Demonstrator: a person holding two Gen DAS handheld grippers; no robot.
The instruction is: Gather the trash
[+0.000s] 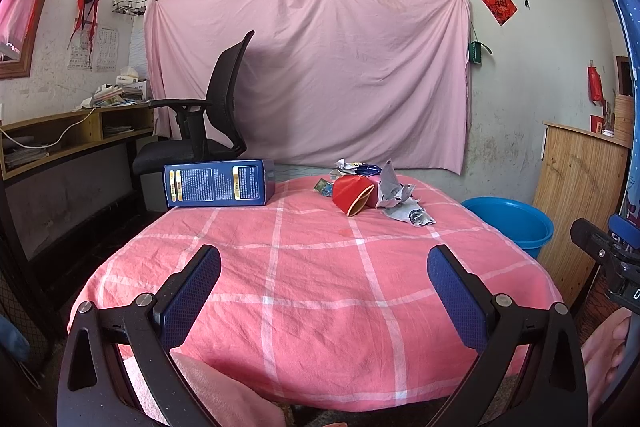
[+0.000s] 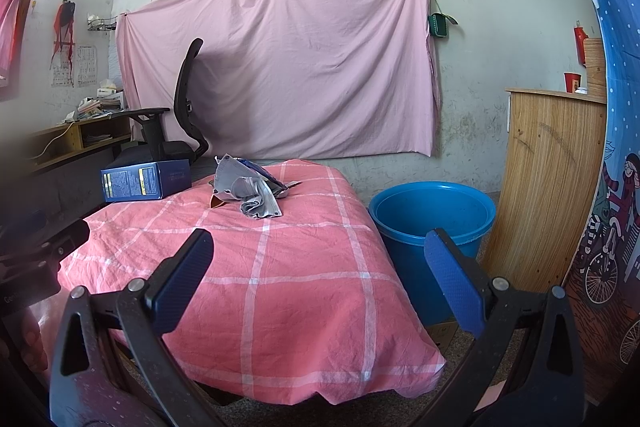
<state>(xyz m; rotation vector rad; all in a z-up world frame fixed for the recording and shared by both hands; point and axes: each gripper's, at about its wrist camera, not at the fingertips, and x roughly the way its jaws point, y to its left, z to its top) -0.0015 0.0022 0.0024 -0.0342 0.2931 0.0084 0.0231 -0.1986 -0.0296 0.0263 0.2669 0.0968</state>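
Observation:
A pile of trash sits at the far end of the pink checked table (image 1: 312, 291): a red paper cup (image 1: 353, 194) on its side, crumpled grey wrappers (image 1: 400, 201) and blue and green scraps behind. In the right wrist view the grey wrappers (image 2: 252, 193) hide most of the pile. A blue box (image 1: 220, 183) lies at the far left corner; it also shows in the right wrist view (image 2: 146, 179). A blue bucket (image 2: 430, 223) stands on the floor right of the table, also in the left wrist view (image 1: 510, 223). My left gripper (image 1: 324, 267) and right gripper (image 2: 318, 255) are open and empty, near the table's front.
A black office chair (image 1: 212, 115) stands behind the table's left corner. A wooden desk (image 1: 72, 135) runs along the left wall. A wooden board (image 2: 548, 187) leans right of the bucket. A pink sheet (image 1: 312, 75) hangs on the back wall.

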